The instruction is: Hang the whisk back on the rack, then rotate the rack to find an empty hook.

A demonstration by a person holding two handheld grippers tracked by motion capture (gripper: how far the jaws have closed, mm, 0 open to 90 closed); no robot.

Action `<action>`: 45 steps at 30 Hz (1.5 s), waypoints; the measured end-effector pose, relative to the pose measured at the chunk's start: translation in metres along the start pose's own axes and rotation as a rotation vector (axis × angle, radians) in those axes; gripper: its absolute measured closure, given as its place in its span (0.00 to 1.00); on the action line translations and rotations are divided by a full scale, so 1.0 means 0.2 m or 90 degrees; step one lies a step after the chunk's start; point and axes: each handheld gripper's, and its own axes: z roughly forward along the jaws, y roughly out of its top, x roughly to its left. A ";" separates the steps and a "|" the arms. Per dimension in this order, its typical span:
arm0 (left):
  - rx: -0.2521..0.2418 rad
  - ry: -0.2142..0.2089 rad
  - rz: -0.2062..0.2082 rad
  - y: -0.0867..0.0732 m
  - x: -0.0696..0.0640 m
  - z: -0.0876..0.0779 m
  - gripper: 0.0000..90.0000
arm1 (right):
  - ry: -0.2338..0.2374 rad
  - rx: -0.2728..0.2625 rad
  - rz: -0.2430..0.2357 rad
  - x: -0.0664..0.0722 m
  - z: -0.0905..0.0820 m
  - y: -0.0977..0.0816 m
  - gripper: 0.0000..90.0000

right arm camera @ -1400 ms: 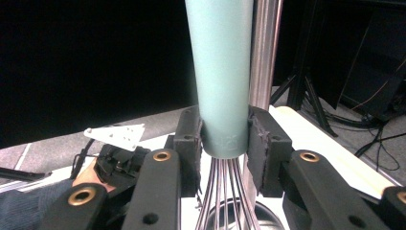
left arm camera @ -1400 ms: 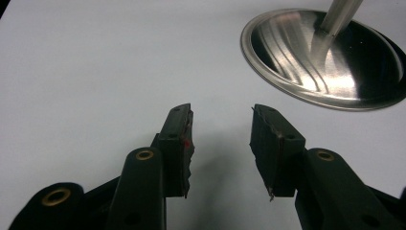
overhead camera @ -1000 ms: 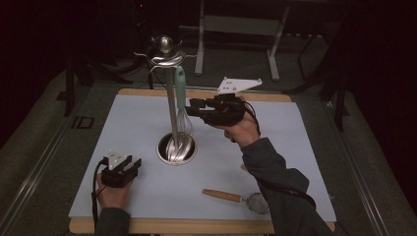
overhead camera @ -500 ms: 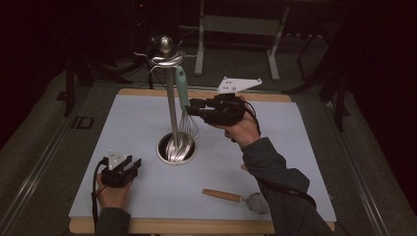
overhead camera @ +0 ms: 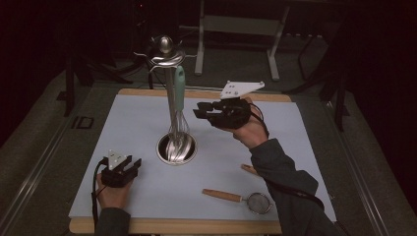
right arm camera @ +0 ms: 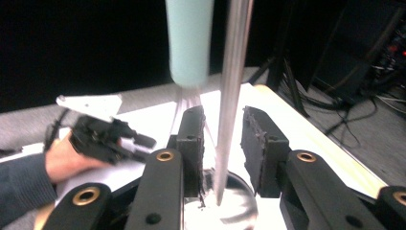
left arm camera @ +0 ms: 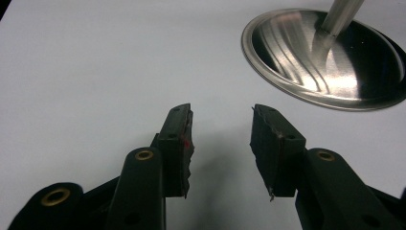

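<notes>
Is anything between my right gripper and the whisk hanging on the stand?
Nothing visible. The gap from the right gripper to the whisk is free. Its jaws have just been closing, with nothing between them. In the right gripper view the stand's pole rises close beside the whisk's handle, so it could get caught too.

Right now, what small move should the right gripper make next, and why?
Probably ease it toward the whisk: the right gripper, jaws just closing on nothing, sits beside the whisk's green handle, which hangs from the stand, not yet around it.
</notes>
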 end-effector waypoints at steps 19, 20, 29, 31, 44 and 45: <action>-0.172 -0.015 -0.054 0.09 0.00 -0.20 0.87 | -0.116 0.233 -0.025 -0.12 -0.02 -0.31 0.67; -0.172 -0.015 -0.054 0.09 0.00 -0.20 0.89 | -0.116 0.233 -0.025 -0.12 -0.02 -0.31 0.67; -0.362 -0.044 -0.022 0.36 -0.13 -0.46 1.00 | -0.128 0.286 -0.042 -0.11 0.00 -0.43 0.63; -0.382 -0.054 -0.020 0.41 -0.15 -0.49 1.00 | -0.131 0.294 -0.043 -0.11 0.01 -0.45 0.62; -0.508 -0.102 0.001 0.82 -0.31 -0.62 0.98 | -0.127 0.322 -0.019 -0.12 0.02 -0.51 0.57; -0.523 -0.102 0.009 0.86 -0.34 -0.64 0.98 | -0.126 0.323 -0.020 -0.12 0.02 -0.52 0.58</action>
